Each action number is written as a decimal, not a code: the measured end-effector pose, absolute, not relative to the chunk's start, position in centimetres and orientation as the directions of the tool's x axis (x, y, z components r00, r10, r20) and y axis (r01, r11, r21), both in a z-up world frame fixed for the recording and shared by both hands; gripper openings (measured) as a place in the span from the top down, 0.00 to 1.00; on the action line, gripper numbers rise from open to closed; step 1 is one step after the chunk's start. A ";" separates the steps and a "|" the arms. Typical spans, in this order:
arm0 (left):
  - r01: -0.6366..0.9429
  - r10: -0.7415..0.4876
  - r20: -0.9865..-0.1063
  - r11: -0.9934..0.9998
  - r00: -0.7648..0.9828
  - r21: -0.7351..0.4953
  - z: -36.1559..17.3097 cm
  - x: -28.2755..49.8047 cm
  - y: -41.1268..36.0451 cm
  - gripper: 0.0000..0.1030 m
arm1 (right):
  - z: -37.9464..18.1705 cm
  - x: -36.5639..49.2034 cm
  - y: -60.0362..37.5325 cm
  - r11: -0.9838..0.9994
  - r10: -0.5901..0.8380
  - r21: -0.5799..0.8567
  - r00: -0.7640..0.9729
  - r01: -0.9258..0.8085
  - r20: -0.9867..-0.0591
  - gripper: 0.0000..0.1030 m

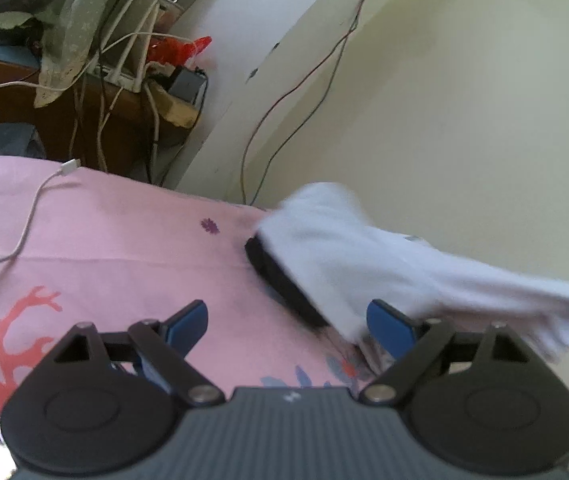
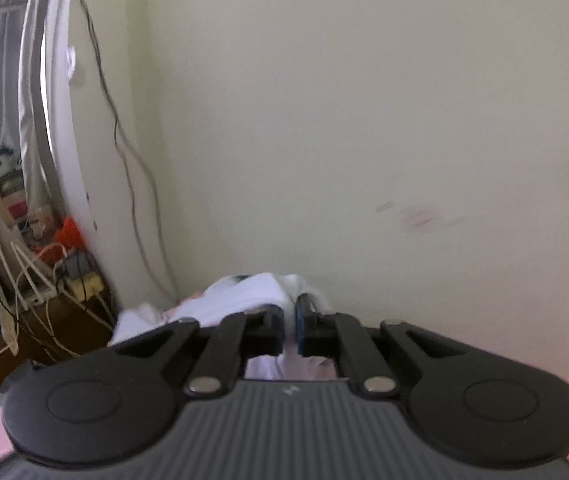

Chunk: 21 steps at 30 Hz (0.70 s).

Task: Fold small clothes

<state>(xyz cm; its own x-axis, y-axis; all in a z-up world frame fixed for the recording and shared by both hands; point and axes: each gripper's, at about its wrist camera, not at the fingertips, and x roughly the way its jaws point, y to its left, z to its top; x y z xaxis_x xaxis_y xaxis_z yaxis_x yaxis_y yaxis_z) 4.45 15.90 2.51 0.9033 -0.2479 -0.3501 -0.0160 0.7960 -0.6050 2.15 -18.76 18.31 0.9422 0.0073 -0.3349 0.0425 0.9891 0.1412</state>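
Your left gripper [image 1: 286, 320] is spread wide and holds nothing, low over the pink sheet [image 1: 124, 240]. Just beyond it, your right gripper [image 2: 289, 330] is pinched onto the white garment [image 1: 364, 256], lifting it off the sheet. Farther off, a white cable [image 1: 30, 216] lies on the sheet.

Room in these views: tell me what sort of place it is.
Probably a bedroom at home: a pink printed bedsheet, a white garment held up, and a cluttered wooden desk with tangled cables.
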 end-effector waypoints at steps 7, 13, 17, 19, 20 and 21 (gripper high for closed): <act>0.121 -0.354 -0.313 0.809 0.881 -0.576 3.2 4.2 14.6 0.11 | 20.2 -15.7 -22.2 0.994 0.048 0.108 0.943 -0.013 -0.329 1.00; 0.237 -0.457 -0.329 0.812 0.826 -0.533 4.0 2.6 12.7 0.04 | 17.7 -25.0 -23.8 0.986 0.168 0.093 0.861 -0.140 -0.481 0.28; 0.281 -0.470 -0.393 0.848 0.790 -0.449 3.6 1.6 10.0 0.04 | 17.6 -24.6 -25.1 0.994 0.100 0.084 0.913 -0.072 -0.397 0.16; 0.275 -0.448 -0.443 0.873 0.776 -0.402 3.1 1.9 9.1 0.06 | 18.0 -21.9 -25.4 0.990 0.115 0.124 0.914 -0.072 -0.390 0.16; 0.270 -0.446 -0.473 0.878 0.760 -0.394 2.6 2.3 8.7 0.11 | 18.1 -20.0 -24.9 0.989 0.124 0.118 0.910 -0.083 -0.396 0.18; 0.269 -0.452 -0.489 0.876 0.746 -0.400 2.1 2.8 8.7 0.16 | 18.3 -17.4 -24.0 0.989 0.136 0.101 0.905 -0.104 -0.402 0.21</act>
